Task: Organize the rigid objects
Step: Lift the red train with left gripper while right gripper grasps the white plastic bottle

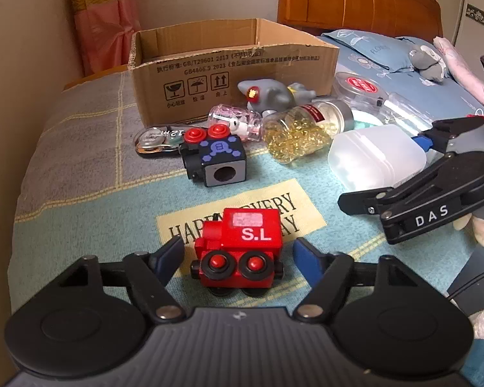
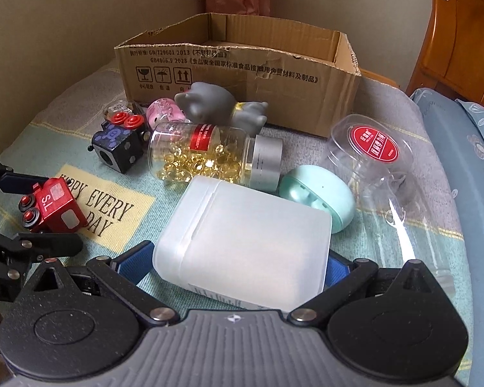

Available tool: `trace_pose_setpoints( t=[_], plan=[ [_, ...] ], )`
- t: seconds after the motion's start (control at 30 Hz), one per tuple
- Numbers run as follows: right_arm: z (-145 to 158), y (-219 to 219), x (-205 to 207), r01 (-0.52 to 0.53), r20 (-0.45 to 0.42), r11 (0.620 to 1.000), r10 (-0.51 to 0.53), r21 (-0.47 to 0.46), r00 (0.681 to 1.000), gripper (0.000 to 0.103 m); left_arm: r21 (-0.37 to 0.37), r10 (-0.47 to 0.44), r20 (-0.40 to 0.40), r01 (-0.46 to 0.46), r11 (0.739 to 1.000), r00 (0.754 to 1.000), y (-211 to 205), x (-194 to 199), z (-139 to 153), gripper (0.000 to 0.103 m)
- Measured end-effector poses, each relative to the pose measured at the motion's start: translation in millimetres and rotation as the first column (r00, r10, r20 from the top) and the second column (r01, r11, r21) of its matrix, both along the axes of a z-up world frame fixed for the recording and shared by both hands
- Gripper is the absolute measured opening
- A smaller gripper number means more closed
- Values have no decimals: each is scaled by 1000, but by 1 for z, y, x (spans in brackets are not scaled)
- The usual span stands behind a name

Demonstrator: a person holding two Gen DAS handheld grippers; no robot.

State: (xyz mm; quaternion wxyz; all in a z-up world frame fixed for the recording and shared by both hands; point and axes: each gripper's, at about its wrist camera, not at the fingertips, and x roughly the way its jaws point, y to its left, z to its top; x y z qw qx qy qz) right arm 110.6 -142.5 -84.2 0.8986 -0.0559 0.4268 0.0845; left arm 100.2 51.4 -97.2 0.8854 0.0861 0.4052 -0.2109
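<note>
Red toy train between spread left gripper; right gripper pinching frosted container.

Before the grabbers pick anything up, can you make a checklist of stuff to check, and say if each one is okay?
1. Red train sits between the left gripper jaws: ok.
2. Left jaws pressing the train: not ok, gaps show on both sides.
3. White container sits between the right gripper jaws: ok.
4. Right jaws squeezing the container: cannot tell.
5. Cardboard box open on top: ok.
6. Room inside the box: cannot tell, its floor is mostly hidden.
</note>
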Motion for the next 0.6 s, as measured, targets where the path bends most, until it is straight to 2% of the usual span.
trace_pose_setpoints(
  t=[0.1,0.33,0.47,0.53,0.6],
  plan=[
    [1,1,4,6,-14,1000,-6,-2,1000,103,1,-8,0,8,1000,1000,-1,0,1,66],
    [12,3,14,51,-60,999,-51,-14,997,103,1,-15,0,15,1000,1000,0,1,1,64],
    [16,4,19,78,-81,997,-77,1,994,103,0,-24,1,24,1000,1000,1,1,2,56],
    [17,5,23,86,-91,996,-86,-2,992,101,-1,-27,-3,27,1000,1000,2,1,2,56],
    [17,6,24,103,-94,994,-105,-28,990,94,2,-31,-4,31,1000,1000,2,1,3,56]
  ],
)
